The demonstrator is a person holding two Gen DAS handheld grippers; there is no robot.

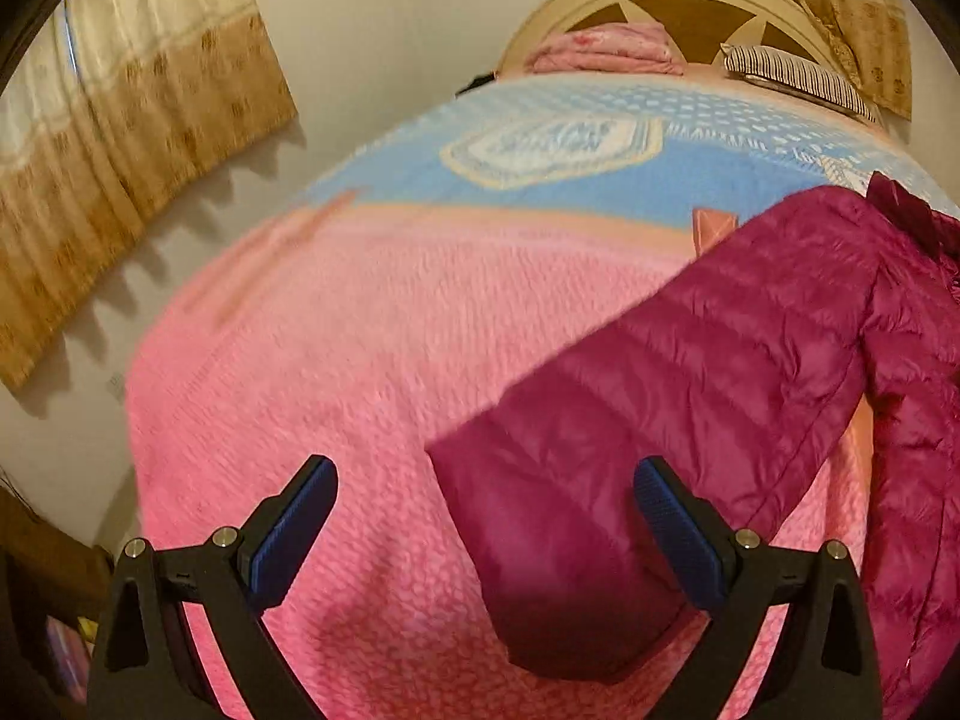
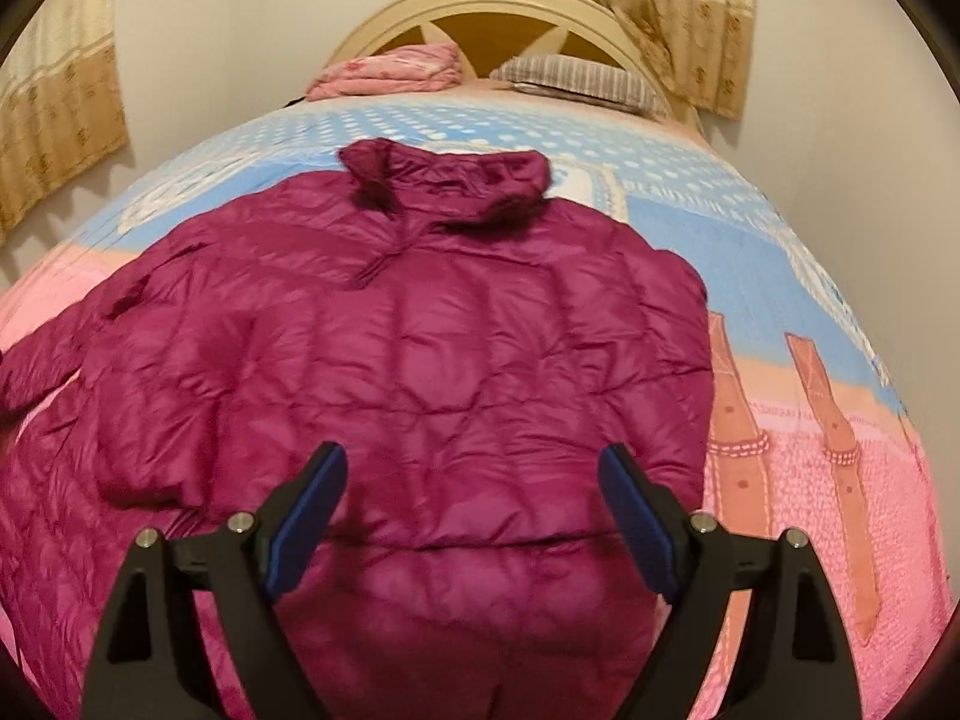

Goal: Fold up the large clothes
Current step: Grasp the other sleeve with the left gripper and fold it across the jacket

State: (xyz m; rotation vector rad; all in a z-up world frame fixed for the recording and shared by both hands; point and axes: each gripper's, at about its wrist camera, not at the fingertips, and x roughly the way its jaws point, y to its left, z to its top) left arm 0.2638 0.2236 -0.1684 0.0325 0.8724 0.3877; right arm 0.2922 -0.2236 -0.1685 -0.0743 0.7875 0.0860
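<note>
Here, each view is taken in turn.

Left view, left gripper (image 1: 486,516): jaws spread wide and grasping nothing, poised above the cuff end of the sleeve (image 1: 648,420).
Left view, sleeve: it stretches flat and diagonal across the blanket (image 1: 336,360), away from the jacket body at the right edge; judged to be laid out so that it can be folded inward.
Left view, why the gripper is here: the cuff lies between the blue pads (image 1: 294,531), a likely pick-up point for the first fold.
Right view, right gripper (image 2: 474,510): also released and empty, hovering over the lower middle of the jacket (image 2: 420,348).
Right view, jacket: it lies spread on the blanket on the bed, collar (image 2: 444,174) toward the headboard (image 2: 480,0), hem nearest the camera; which face is up cannot be told.
Right view, far sleeve: no sleeve shows on the right side; it may be tucked under.
Right view, bedding: a folded pink quilt (image 2: 390,75) and a striped pillow (image 2: 576,81) sit by the headboard, well apart from the jacket.
Stage: folding appears barely begun.
</note>
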